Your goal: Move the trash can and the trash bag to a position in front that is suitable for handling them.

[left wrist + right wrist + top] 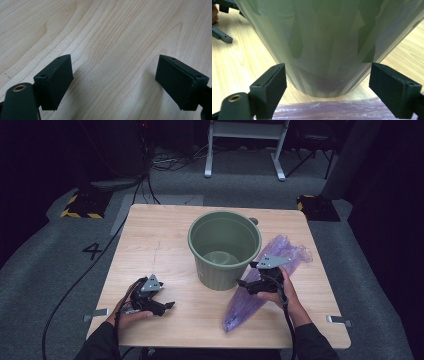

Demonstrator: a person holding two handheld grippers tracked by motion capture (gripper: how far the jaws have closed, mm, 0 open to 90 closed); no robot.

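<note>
We see a light wooden table (150, 245) on grey carpet. On it stand a green plastic bucket (224, 249) near the middle and, just beside it at the right, a crumpled purple plastic bag (260, 287) lying flat.

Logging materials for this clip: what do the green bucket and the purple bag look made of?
Bucket: likely moulded plastic, matte green, with smooth ribbed walls and an even rim. Bag: thin plastic film, translucent purple, glossy and crinkled, lying limp on the wooden table.

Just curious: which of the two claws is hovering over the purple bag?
The right claw, beside the green bucket, over the purple bag; the left claw faces bare table.
</note>
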